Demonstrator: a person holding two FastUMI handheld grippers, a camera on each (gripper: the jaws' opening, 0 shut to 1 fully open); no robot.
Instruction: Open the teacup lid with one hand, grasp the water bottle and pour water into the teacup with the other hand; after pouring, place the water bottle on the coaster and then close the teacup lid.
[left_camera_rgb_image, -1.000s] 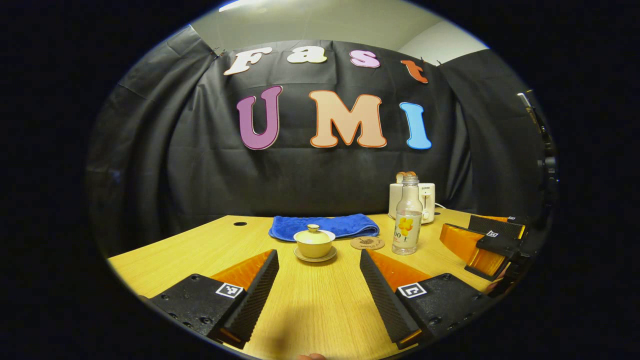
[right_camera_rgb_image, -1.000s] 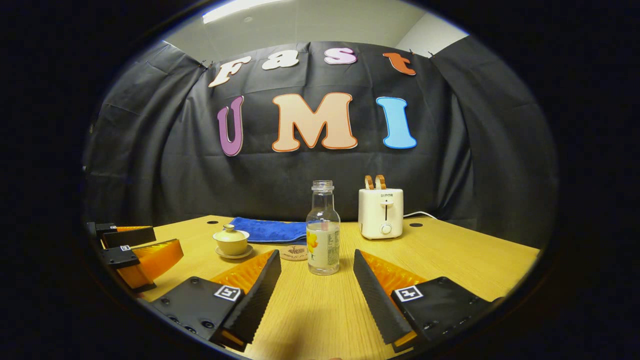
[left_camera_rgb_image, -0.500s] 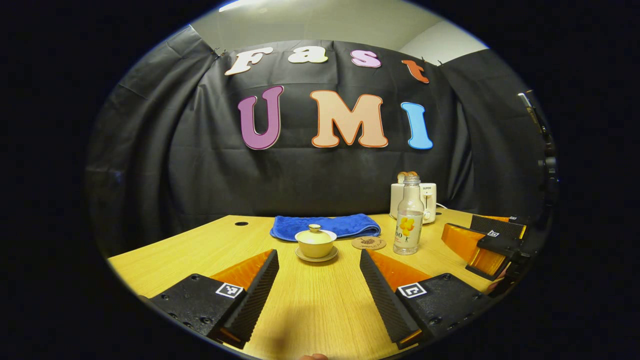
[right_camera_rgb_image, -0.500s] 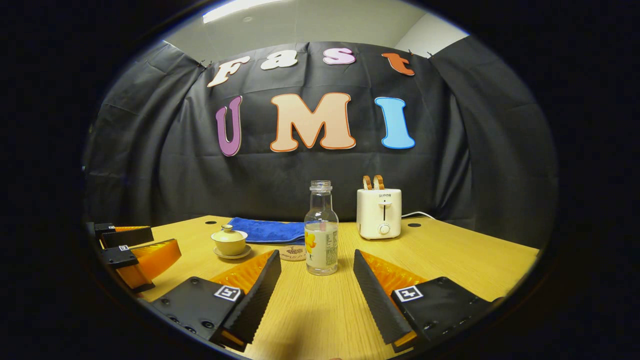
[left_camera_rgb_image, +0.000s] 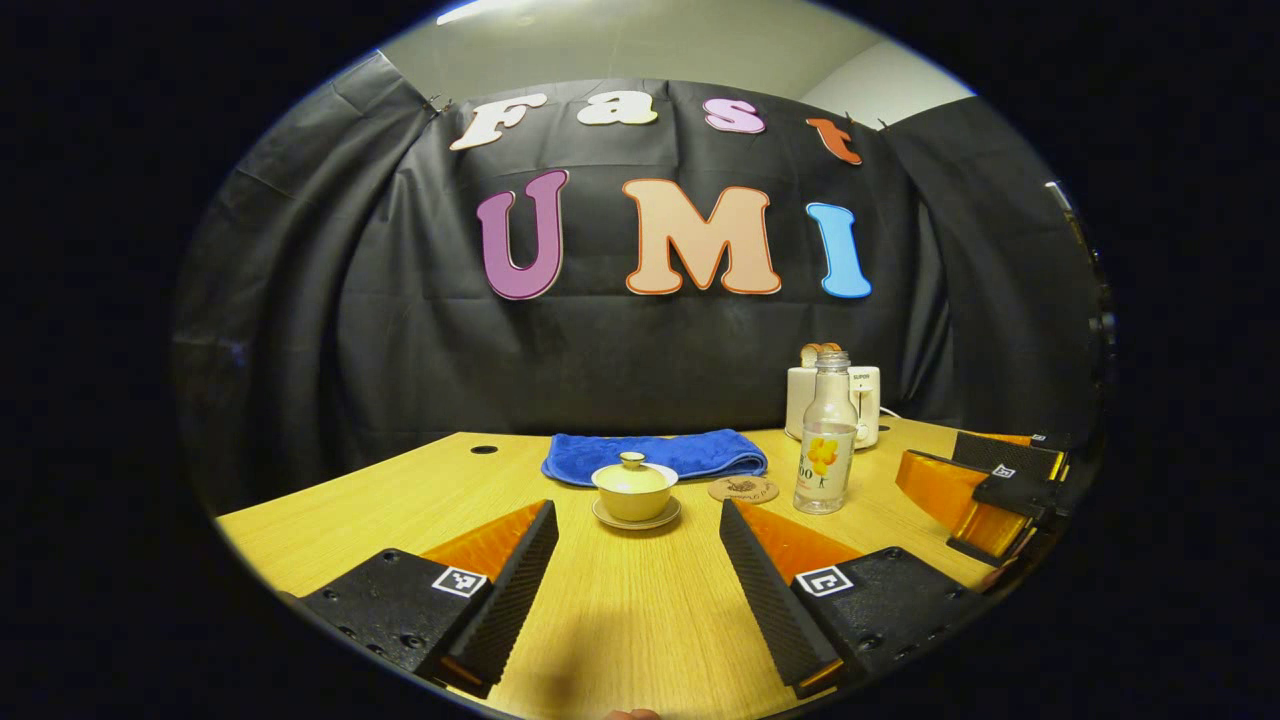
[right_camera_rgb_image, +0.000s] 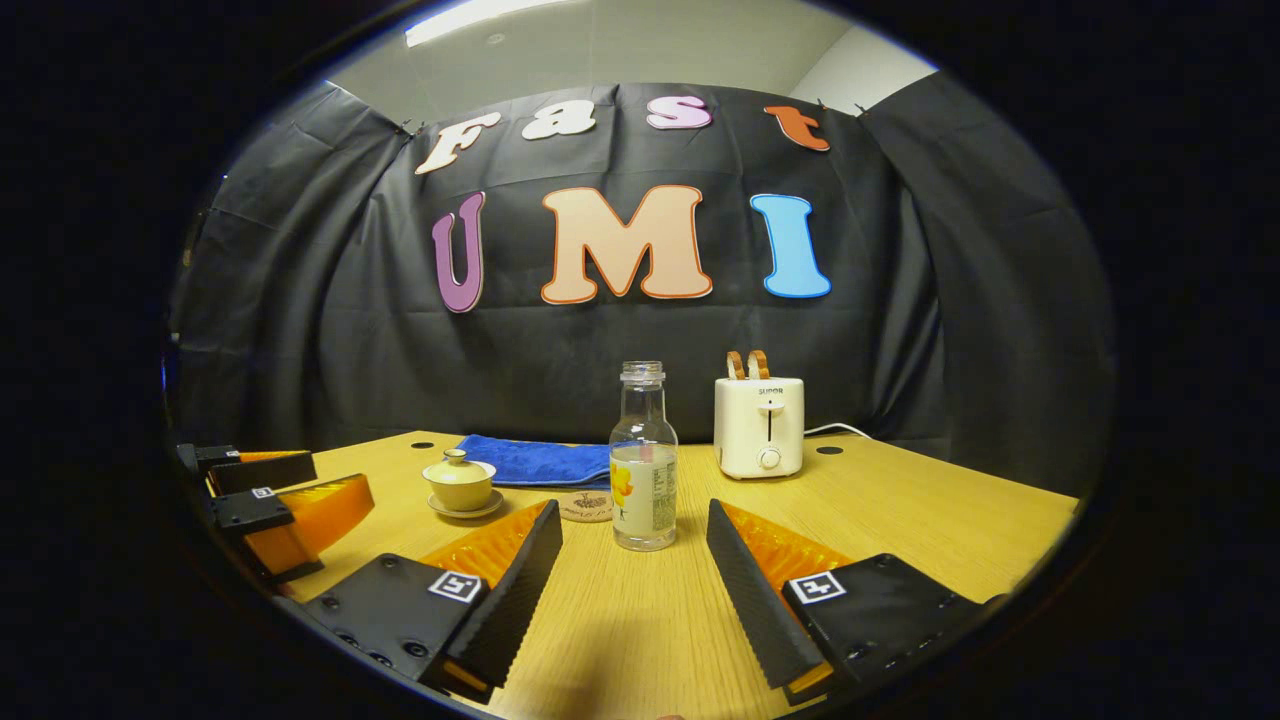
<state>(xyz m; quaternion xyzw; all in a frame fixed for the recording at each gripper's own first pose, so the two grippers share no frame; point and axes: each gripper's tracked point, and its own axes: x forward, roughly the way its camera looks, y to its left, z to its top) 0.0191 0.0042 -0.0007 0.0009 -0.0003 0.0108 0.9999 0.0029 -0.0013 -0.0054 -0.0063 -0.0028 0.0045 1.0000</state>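
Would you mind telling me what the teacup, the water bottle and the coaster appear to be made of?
Teacup: probably glazed ceramic, with an opaque yellowish gloss. Water bottle: clear glass or plastic, see-through, which one I cannot tell. Coaster: likely wood or cork, a matte brown disc.

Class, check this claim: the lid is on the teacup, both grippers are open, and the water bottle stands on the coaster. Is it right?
One error. In the right gripper view the water bottle stands on the table beside the coaster, not on it. The lid is on the teacup; left gripper and right gripper are open.
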